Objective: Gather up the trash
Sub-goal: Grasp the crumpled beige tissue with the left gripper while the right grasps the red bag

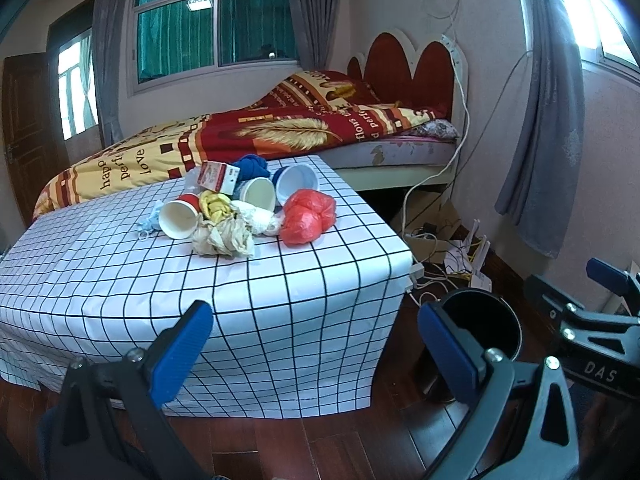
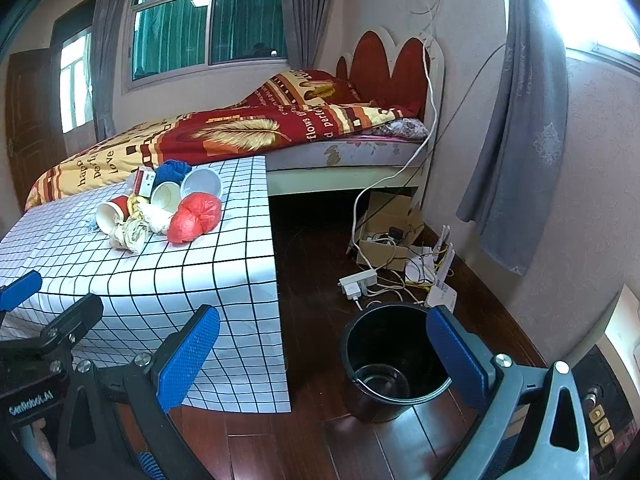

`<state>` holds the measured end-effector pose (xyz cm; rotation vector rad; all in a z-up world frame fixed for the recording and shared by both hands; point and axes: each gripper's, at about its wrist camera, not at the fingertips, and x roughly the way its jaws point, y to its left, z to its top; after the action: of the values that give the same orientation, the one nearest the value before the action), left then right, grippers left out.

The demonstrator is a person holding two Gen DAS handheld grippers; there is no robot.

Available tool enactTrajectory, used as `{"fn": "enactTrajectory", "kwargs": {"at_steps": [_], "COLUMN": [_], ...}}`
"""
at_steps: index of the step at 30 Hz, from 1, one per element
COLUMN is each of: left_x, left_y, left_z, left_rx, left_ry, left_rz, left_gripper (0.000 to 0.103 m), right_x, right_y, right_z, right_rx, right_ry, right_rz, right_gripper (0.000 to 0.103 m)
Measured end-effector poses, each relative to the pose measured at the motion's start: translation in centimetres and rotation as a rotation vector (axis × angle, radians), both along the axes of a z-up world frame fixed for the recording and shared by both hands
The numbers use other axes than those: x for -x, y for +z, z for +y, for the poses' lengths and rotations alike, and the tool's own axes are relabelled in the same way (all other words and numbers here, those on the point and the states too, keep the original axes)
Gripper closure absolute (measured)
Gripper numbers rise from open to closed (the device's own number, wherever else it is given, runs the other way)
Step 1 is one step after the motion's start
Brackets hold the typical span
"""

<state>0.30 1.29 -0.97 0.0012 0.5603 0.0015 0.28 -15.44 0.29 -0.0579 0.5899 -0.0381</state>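
Observation:
A pile of trash sits on a low table with a white grid cloth (image 1: 120, 280) (image 2: 180, 280): a red plastic bag (image 1: 306, 216) (image 2: 196, 216), a red paper cup (image 1: 180, 218) (image 2: 112, 214), two more cups (image 1: 258, 194), crumpled paper (image 1: 222, 238) (image 2: 130, 236), a small carton (image 1: 218, 178) and a blue cloth (image 1: 250, 164). A black bin (image 2: 394, 360) (image 1: 480, 322) stands on the floor right of the table. My left gripper (image 1: 316, 344) is open and empty, short of the table. My right gripper (image 2: 324, 348) is open and empty near the bin.
A bed with a red and yellow quilt (image 1: 240, 132) lies behind the table. Cables, a power strip (image 2: 358, 280), a router and a cardboard box (image 2: 384, 248) clutter the floor by the right wall. Grey curtains (image 2: 516, 120) hang at the right. The floor is dark wood.

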Motion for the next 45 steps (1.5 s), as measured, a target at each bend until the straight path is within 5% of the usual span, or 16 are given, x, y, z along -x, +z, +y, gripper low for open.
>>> {"fn": "enactTrajectory", "kwargs": {"at_steps": [11,25,30,38,45], "left_x": [-3.3,-11.6,-14.6,-18.0,-19.1], "left_y": [0.2,-2.8,-3.9,-5.8,-6.8], "left_z": [4.9,10.8,11.8,11.8,12.3], "left_rx": [-0.008,0.010,0.041,0.078,0.116], "left_ry": [0.101,0.148,0.153,0.144,0.144], "left_rz": [0.005,0.068,0.087,0.134,0.148], "left_gripper": [0.000,0.008,0.013,0.018,0.025], "right_x": [-3.4,-14.2,-18.5,-24.5,-27.1], "right_y": [-0.2,-2.4,-4.0,-6.3,-8.5], "right_z": [2.4,8.6,10.7,13.5,14.5], "right_rx": [0.006,-0.041,-0.055,-0.111,-0.173], "right_ry": [0.132,0.318,0.377,0.453,0.497], "right_rz": [0.014,0.061,0.097,0.142,0.224], "right_gripper": [0.000,0.002,0.018,0.027,0.054]}}
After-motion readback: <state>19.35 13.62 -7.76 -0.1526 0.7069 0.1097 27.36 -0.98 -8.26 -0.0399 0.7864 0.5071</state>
